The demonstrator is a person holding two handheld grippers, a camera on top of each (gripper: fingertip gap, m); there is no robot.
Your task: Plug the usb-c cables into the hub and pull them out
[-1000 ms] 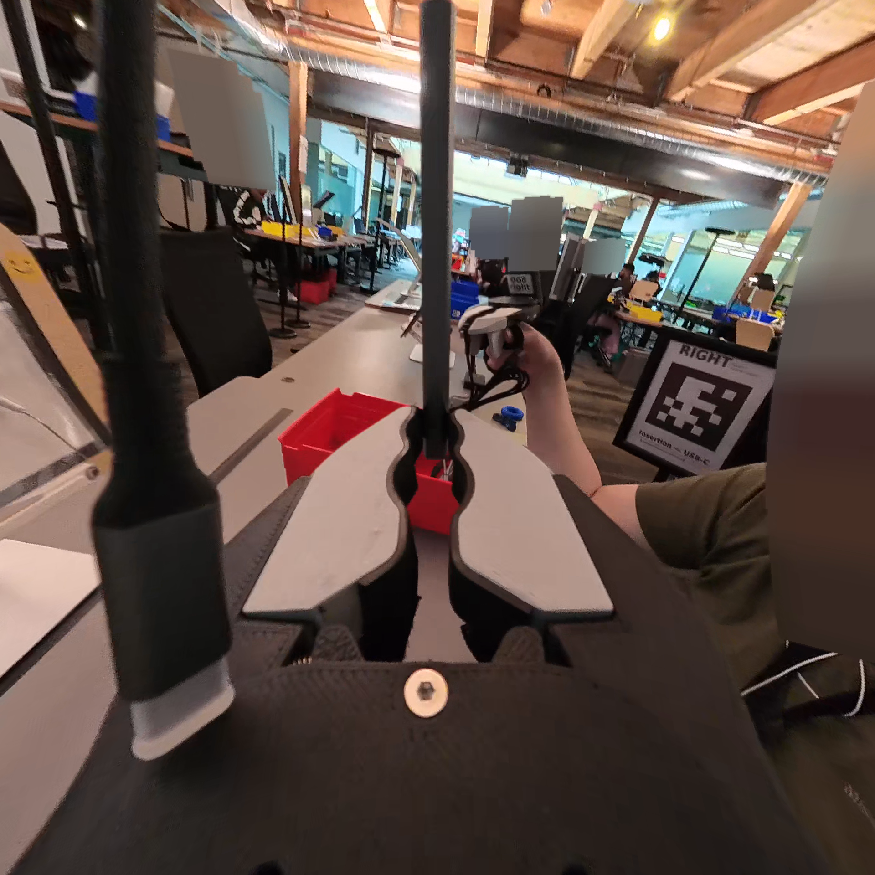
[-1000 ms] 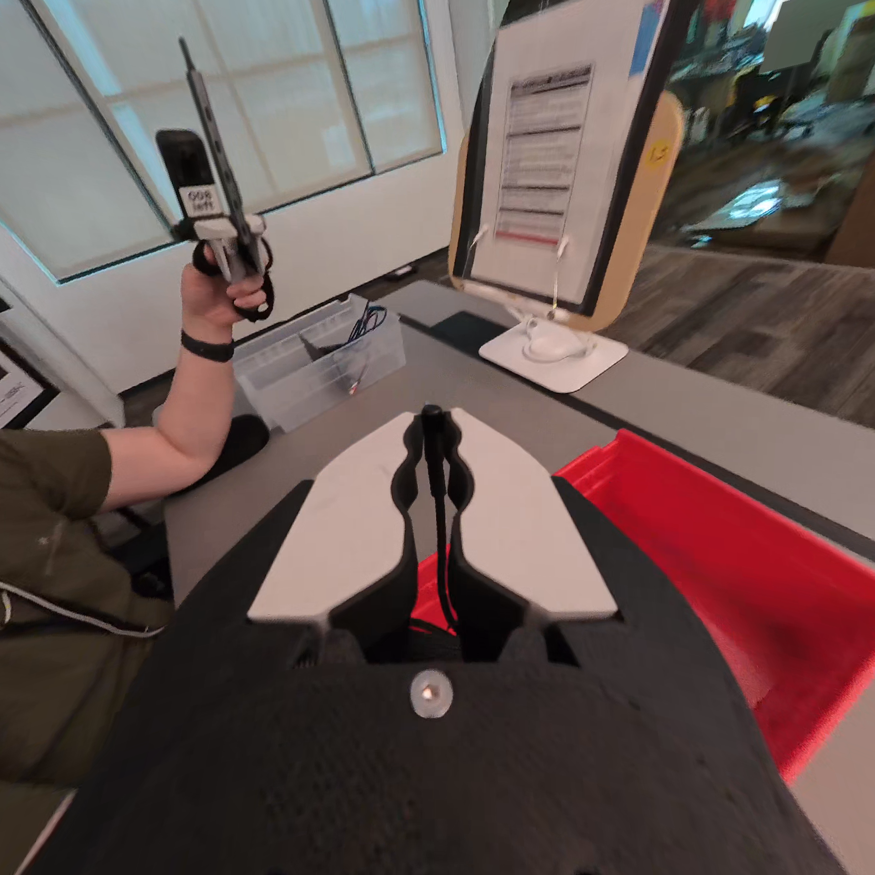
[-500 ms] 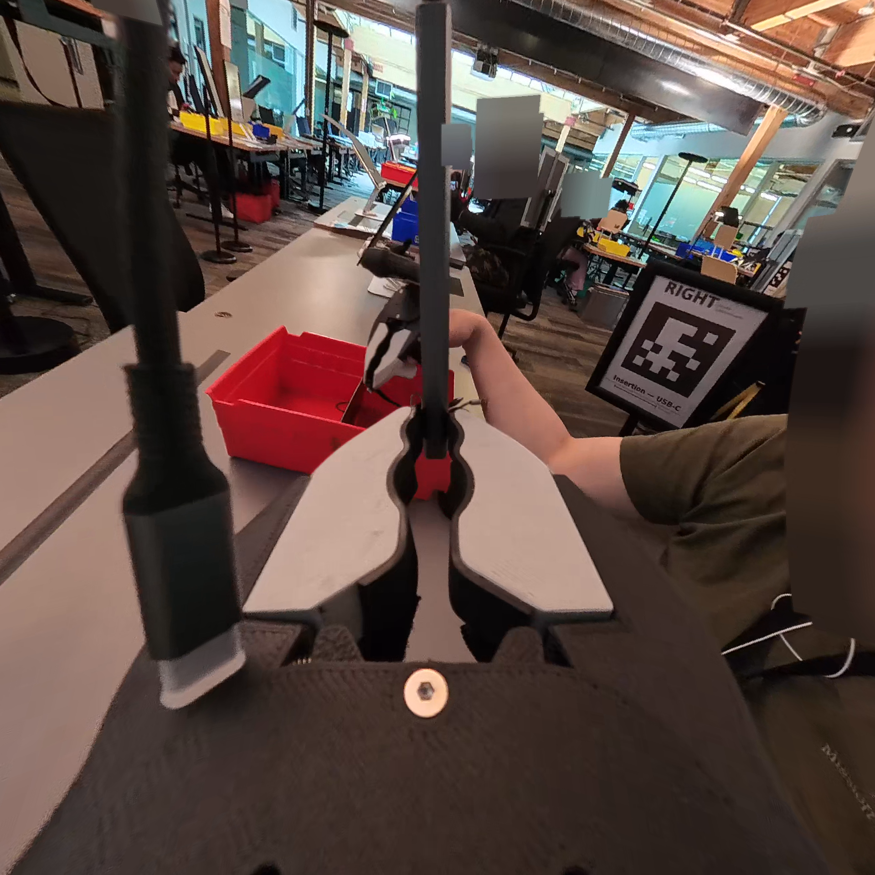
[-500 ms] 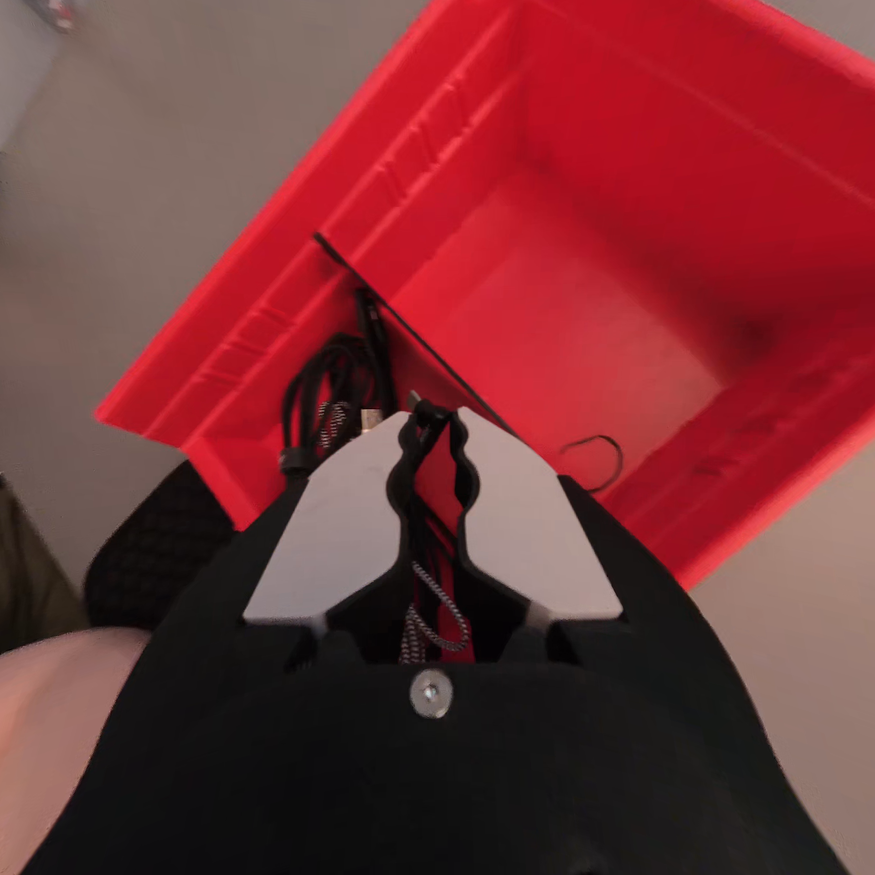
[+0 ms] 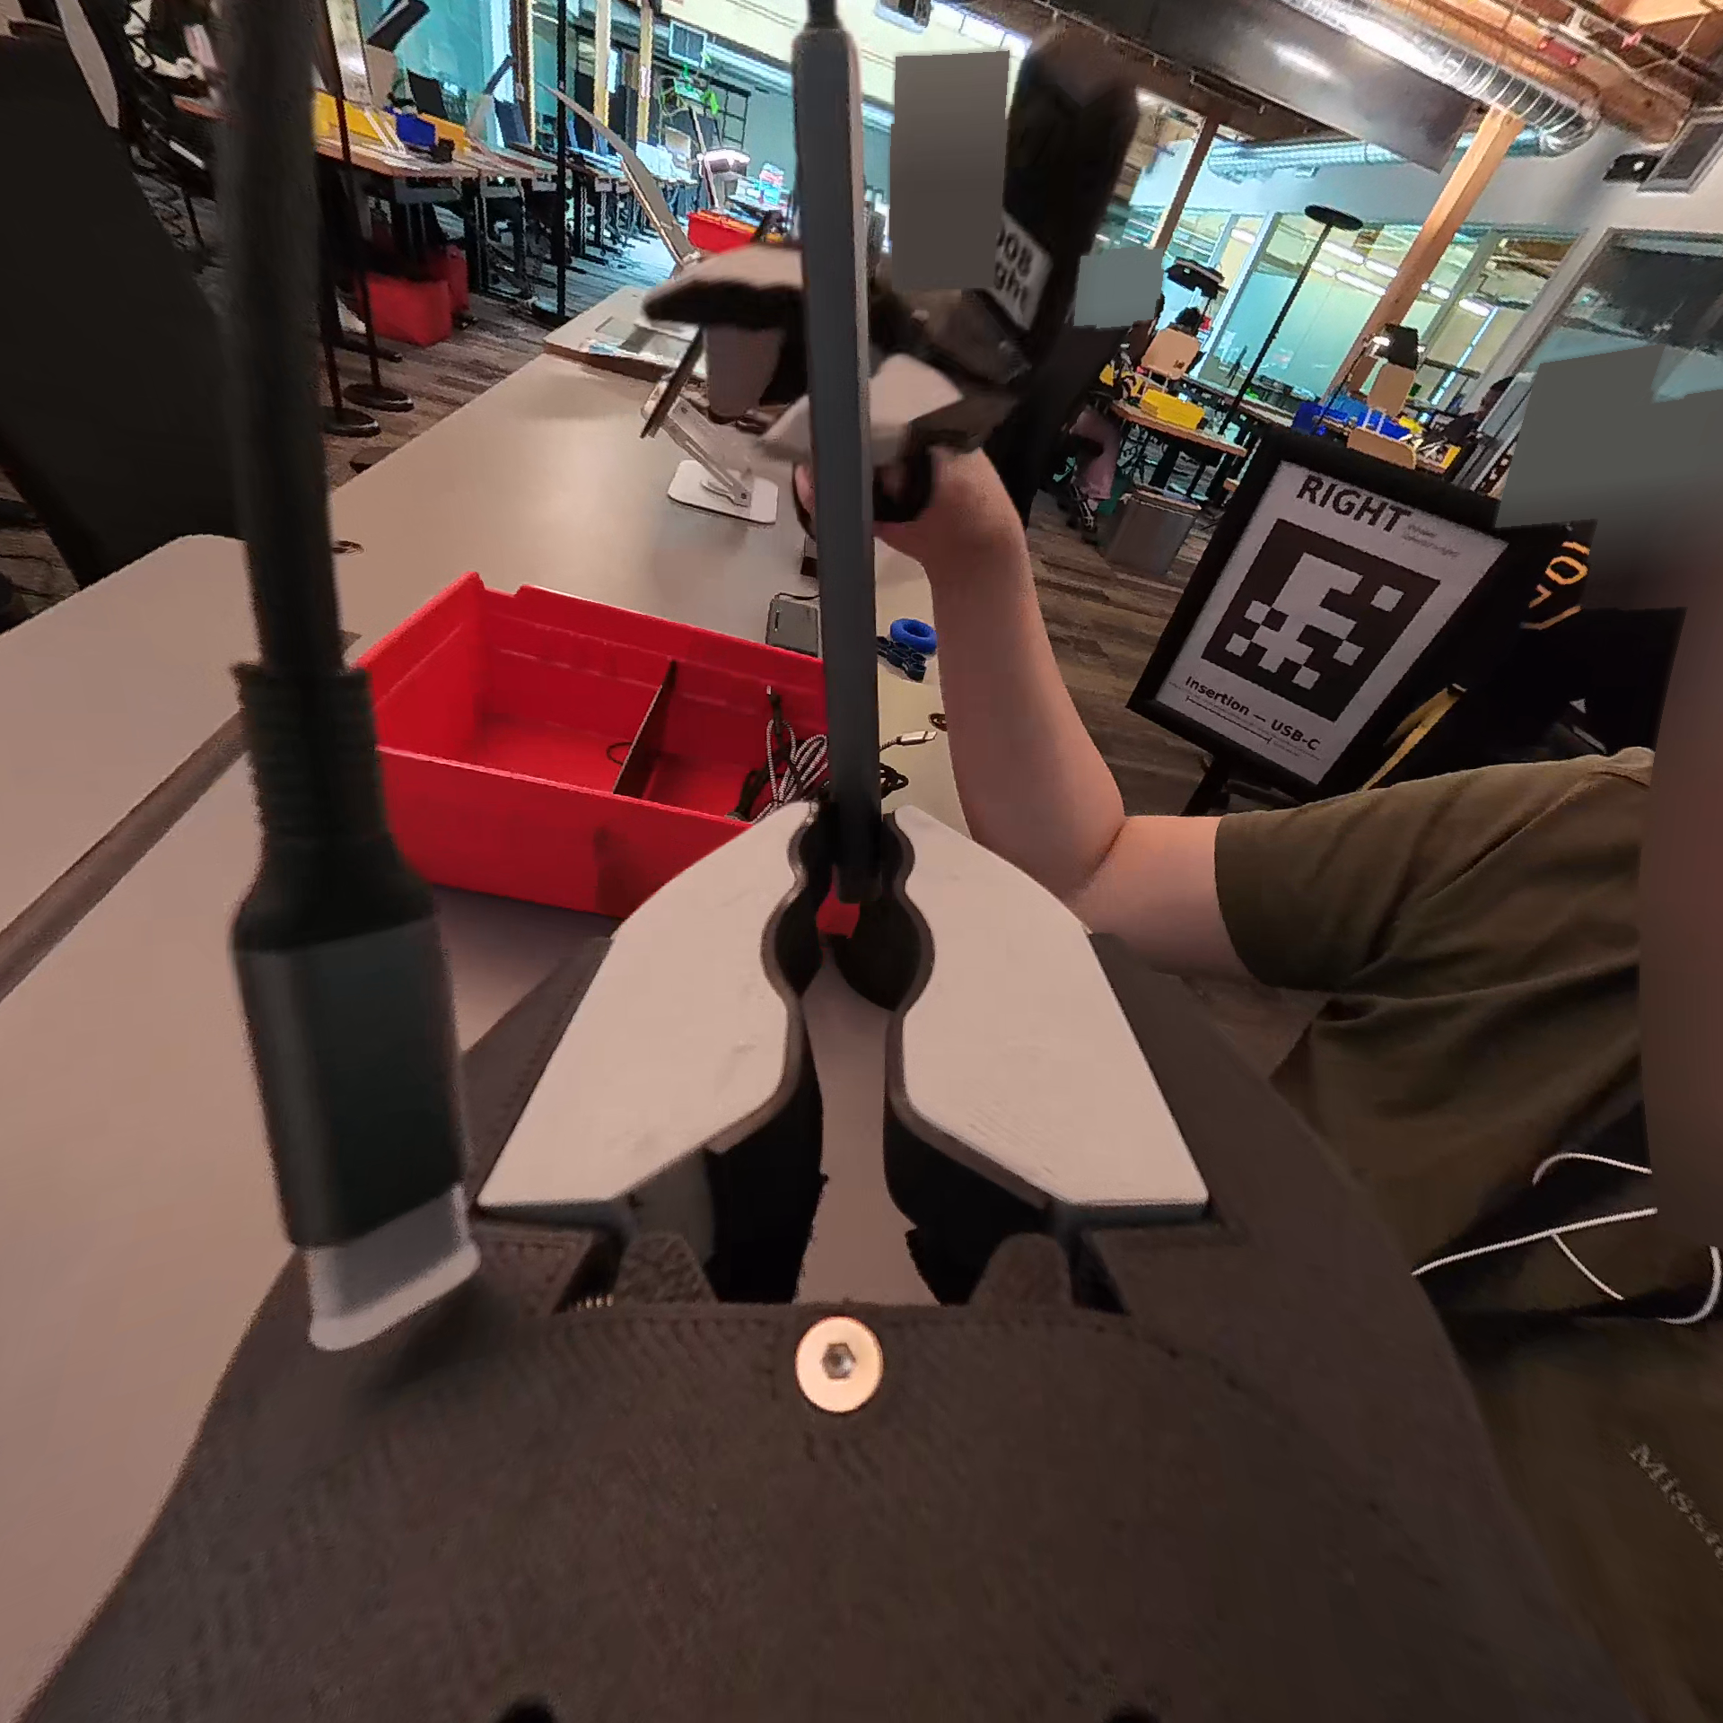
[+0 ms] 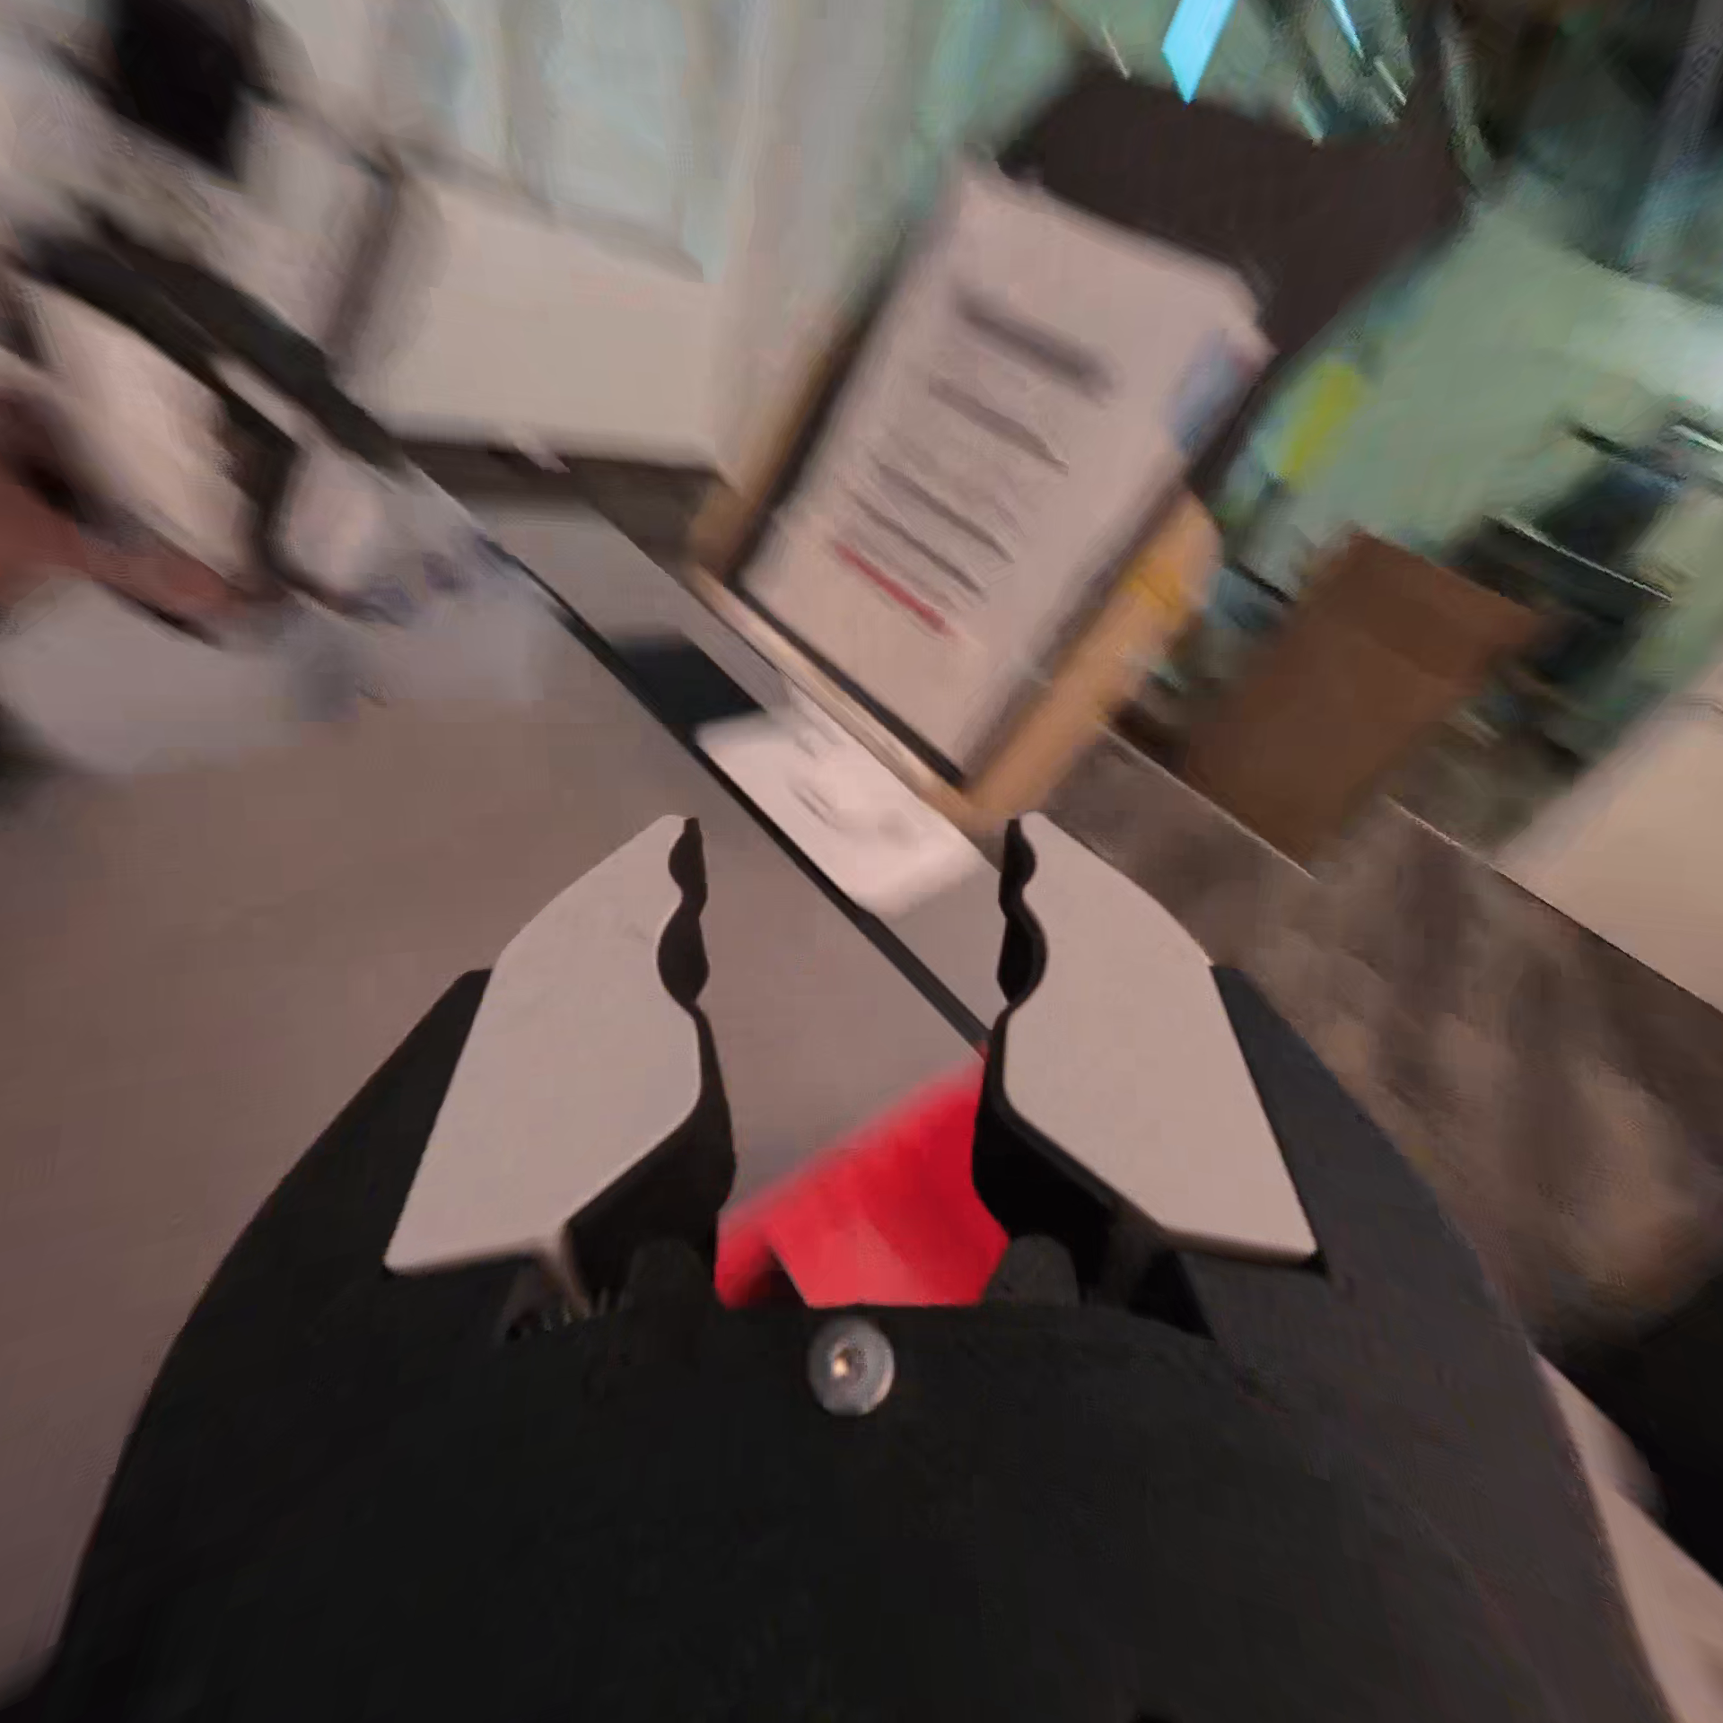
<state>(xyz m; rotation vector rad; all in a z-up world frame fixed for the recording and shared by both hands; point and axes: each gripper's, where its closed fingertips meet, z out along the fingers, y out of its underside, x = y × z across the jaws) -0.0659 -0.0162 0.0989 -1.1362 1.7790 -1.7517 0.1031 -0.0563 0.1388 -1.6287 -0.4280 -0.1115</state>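
My left gripper (image 5: 848, 839) is shut on the lower end of the slim grey hub (image 5: 837, 447) and holds it upright above the table. The hub's own black cable with a USB-C plug (image 5: 359, 1072) hangs at the left, close to the camera. Black and braided USB-C cables (image 5: 792, 757) lie in the right compartment of the red bin (image 5: 522, 830). My right gripper (image 6: 848, 839) is open and empty; its view is motion-blurred. In the left wrist view, it (image 5: 765, 364) is raised above the bin, behind the hub.
The grey table (image 5: 121, 1026) carries a small dark device (image 5: 792, 623), a blue ring (image 5: 909, 634) and a loose plug (image 5: 916, 738) beyond the bin. A framed marker sign (image 5: 1305, 615) stands at the right. A paper board on a stand (image 6: 979, 485) stands behind the bin (image 6: 867, 1203).
My right gripper went down into the red bin with a cable, let it go, opened and rose. My left gripper still holds the hub and has tilted down slightly.
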